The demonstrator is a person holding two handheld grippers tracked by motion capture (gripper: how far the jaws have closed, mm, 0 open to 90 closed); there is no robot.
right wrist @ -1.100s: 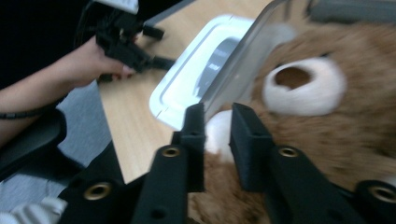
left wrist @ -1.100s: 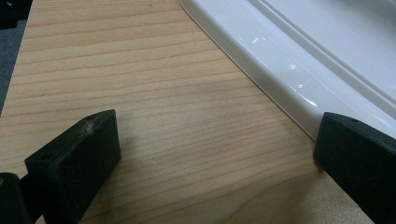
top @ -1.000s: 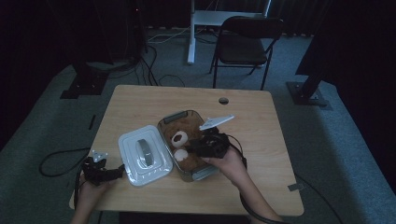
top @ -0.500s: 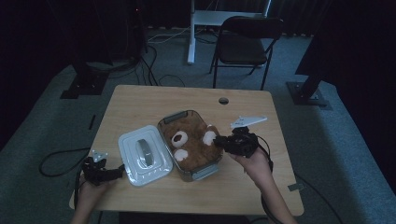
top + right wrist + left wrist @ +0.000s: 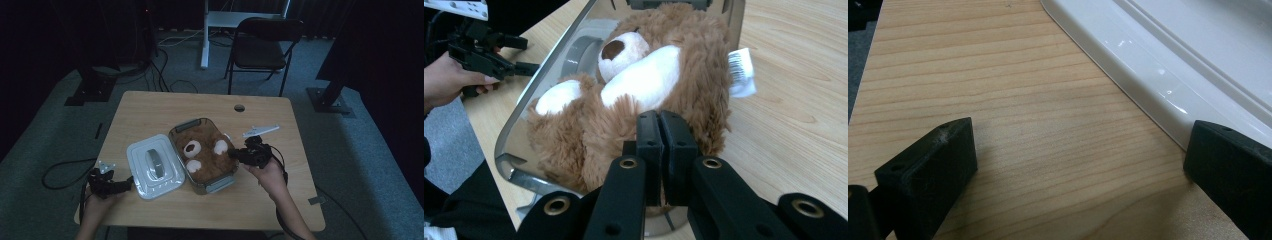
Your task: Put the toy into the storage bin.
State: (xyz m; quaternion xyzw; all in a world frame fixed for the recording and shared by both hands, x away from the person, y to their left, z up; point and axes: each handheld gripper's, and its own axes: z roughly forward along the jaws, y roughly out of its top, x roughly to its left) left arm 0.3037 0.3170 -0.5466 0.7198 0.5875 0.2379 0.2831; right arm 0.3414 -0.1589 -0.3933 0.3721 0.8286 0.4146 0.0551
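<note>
At the left edge of the surface (image 5: 150, 107), the left tongs (image 5: 120, 186) lie low in the person's left hand (image 5: 95, 202), pointing toward the lid (image 5: 152, 165). In the left gripper view their jaws stand wide apart and released, with bare wood between them; the right jaw sits just beside the lid's white rim (image 5: 1128, 65), though whether it touches is hard to tell.

The lid lies flat, handle up, just left of the box (image 5: 181, 127), their edges close together. The box is clear, with grey clips at its ends, and sits near the middle of the surface. The bear (image 5: 207, 155) lies inside it, brown with a white snout and white paws. In the right gripper view a barcode tag (image 5: 741, 70) sticks out from the bear's side over the box wall.

Right of the box, the right tongs (image 5: 239, 154) are held in the right hand (image 5: 267, 172), tips at the box's right rim. Their jaws are clenched together with nothing between them, directly in front of the bear's fur (image 5: 704, 85).
</note>
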